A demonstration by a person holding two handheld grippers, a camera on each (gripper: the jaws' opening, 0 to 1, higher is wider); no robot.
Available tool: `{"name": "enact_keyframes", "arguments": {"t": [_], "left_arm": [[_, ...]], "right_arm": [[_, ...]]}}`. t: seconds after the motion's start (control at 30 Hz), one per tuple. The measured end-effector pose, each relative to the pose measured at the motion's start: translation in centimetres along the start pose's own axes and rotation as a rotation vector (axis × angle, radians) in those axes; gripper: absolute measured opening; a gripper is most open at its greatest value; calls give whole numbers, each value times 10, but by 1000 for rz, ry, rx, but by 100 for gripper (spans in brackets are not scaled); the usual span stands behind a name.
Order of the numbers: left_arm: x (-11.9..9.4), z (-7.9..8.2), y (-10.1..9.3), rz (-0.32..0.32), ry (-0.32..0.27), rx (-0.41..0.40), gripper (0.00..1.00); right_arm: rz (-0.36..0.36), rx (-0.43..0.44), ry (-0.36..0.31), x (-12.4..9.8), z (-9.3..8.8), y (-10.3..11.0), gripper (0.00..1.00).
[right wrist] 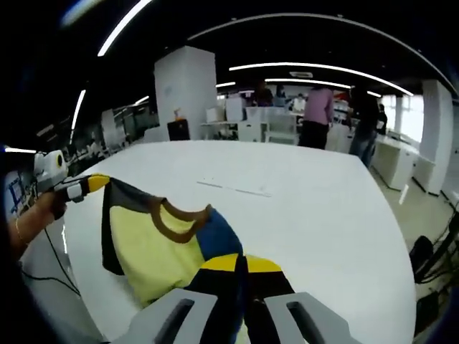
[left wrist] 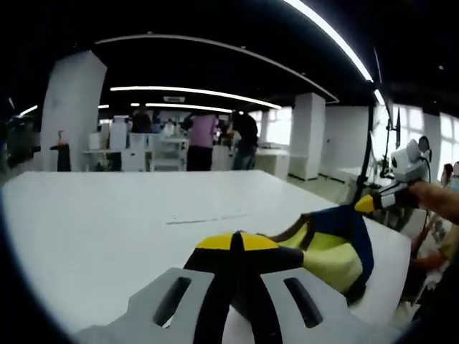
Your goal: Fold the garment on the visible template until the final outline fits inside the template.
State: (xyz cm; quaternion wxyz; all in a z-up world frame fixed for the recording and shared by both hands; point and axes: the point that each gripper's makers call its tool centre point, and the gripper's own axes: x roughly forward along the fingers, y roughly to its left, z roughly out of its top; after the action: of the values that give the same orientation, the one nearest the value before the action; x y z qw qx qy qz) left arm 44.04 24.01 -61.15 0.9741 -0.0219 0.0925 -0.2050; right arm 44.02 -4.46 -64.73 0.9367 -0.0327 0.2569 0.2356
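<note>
— Yellow, blue and black fabric garment (right wrist: 161, 244): where is it?
— Lifted over the white table (right wrist: 301, 208), stretched between the left gripper (left wrist: 237, 242) and right gripper (right wrist: 241, 264), both pinching it; its lower part is cut off behind the jaws.

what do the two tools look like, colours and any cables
Both match: the left tool and right tool have black jaws with yellow tips on light grey slotted mounts. In the right gripper view, a thin black cable hangs below the left one's white body.
</note>
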Motion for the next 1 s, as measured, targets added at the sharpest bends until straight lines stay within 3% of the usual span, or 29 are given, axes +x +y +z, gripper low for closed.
{"name": "enact_keyframes", "arguments": {"t": [0.13, 0.17, 0.23, 0.4, 0.83, 1.0], "left_arm": [[12, 10, 8, 14, -9, 8, 0], [14, 9, 11, 22, 16, 25, 0], [23, 19, 16, 41, 1, 103, 0], [44, 23, 20, 32, 6, 93, 0], [97, 9, 57, 105, 40, 67, 0], [123, -16, 72, 147, 95, 69, 0]], "right_arm": [[-12, -1, -20, 6, 10, -8, 0], [-15, 0, -24, 8, 13, -11, 0], [-23, 2, -35, 12, 18, -16, 0], [-30, 14, -50, 21, 28, -23, 0], [-114, 64, -86, 58, 42, -58, 0], [-149, 62, -96, 83, 42, -71, 0]]}}
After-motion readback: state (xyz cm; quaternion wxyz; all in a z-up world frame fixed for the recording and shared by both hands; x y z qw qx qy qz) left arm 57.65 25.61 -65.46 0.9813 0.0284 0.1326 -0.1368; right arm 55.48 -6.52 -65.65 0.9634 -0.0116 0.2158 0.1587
